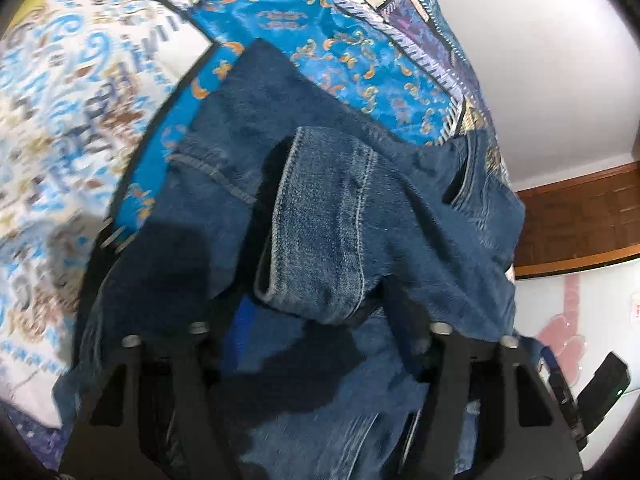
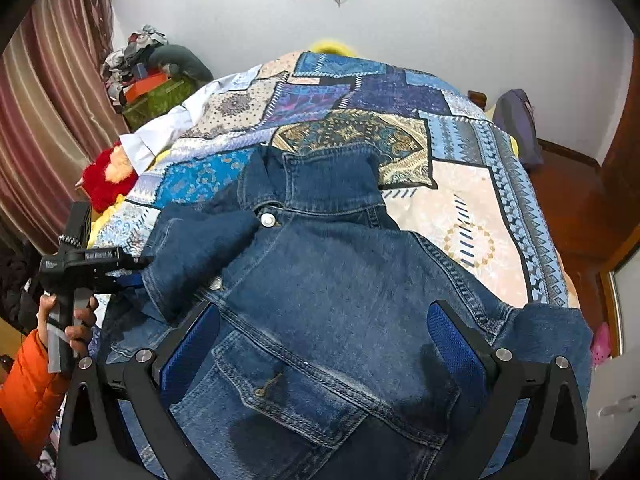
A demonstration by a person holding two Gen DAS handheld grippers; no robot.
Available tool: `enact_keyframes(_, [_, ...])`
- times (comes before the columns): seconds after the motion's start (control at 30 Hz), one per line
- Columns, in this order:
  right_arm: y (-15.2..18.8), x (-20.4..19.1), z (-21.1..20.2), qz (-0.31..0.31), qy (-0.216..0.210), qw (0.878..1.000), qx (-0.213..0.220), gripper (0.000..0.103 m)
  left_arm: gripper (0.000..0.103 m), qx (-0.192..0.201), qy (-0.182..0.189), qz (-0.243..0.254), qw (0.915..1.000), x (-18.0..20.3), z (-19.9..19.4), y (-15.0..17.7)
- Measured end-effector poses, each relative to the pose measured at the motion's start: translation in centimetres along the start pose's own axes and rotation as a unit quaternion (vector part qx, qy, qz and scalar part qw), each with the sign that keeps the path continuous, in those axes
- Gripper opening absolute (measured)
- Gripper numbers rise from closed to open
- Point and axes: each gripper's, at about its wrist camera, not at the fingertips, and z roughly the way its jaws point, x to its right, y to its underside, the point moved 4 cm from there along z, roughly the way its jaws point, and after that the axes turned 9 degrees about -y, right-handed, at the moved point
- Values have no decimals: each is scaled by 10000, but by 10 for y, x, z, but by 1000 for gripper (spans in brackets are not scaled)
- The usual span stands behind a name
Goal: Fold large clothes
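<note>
A denim jacket [image 2: 320, 280] is lying on a patchwork bedspread [image 2: 460, 216], its collar pointing toward the far wall, a sleeve [image 2: 200, 252] lying across its left front

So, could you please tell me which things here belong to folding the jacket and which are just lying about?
Part of the job:
- denim jacket, spread on the patchwork bedspread
- its sleeve, folded across the body
- left tongs
- right tongs

Just lying about:
- red plush toy
- white shirt
- clutter pile
- purple bag
</note>
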Motion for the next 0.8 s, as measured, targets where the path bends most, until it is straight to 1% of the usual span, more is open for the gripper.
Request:
enact_keyframes(0.03, [1,2,1,30,11,10000,-15,103,35,-12,-82,11,10000,2,2,-4])
enact_keyframes(0.07, [2,3,1,58,11,10000,-28,103,24,-3,-154,64,9999,5,3,-7])
enact_keyframes(0.13, [3,7,0,124,9,9999,-28,103,20,157,-454,234,9986,11,1,-12])
enact_keyframes(0.17, [3,9,-2,154,7,9999,-10,103,18,329,-714,433,9960,20,-4,-13])
enact_keyframes(0.2, [3,11,-4,172,2,9999,14,103,17,450,-855,574,9937,27,-9,-13])
enact_keyframes(0.23, [3,12,-7,188,2,9998,50,103,17,685,-1047,834,9886,41,-20,-12])
enact_keyframes(0.27, [2,14,-10,198,10,9998,94,103,16,851,-1145,1015,9845,50,-28,-12])
enact_keyframes(0.3, [2,15,-14,202,20,9997,133,103,16,1111,-1276,1301,9770,66,-42,-9])
enact_keyframes(0.33, [2,17,-18,211,35,9996,178,103,16,1437,-1410,1629,9659,87,-58,-5])
enact_keyframes(0.37, [1,19,-22,221,47,9995,219,103,16,1680,-1506,1885,9558,103,-70,-1])
enact_keyframes(0.4, [0,22,-27,239,65,9993,265,103,16,1973,-1592,2219,9416,125,-85,5])
enact_keyframes(0.43, [0,24,-31,261,83,9992,307,103,16,2159,-1604,2449,9315,142,-96,11])
enact_keyframes(0.47, [-1,25,-35,281,88,9990,342,103,16,2387,-1568,2787,9169,167,-110,23])
enact_keyframes(0.5, [-1,27,-39,308,88,9987,385,103,16,2494,-1526,2989,9084,183,-117,30])
enact_keyframes(0.57, [-1,31,-50,385,68,9980,499,103,16,2606,-1386,3333,8954,212,-128,48])
enact_keyframes(0.63, [0,35,-62,471,32,9970,617,103,16,2550,-1183,3631,8883,240,-124,63])
enact_keyframes(0.67, [0,37,-67,506,11,9965,659,103,16,2477,-1087,3803,8844,253,-118,76])
enact_keyframes(0.73, [2,42,-78,588,-38,9955,742,103,16,2341,-1007,4021,8794,268,-105,92])
enact_keyframes(0.77, [3,45,-84,636,-63,9949,780,103,16,2185,-986,4156,8774,274,-92,103])
enact_keyframes(0.8, [5,47,-90,681,-71,9943,821,103,16,2058,-975,4225,8773,275,-82,111])
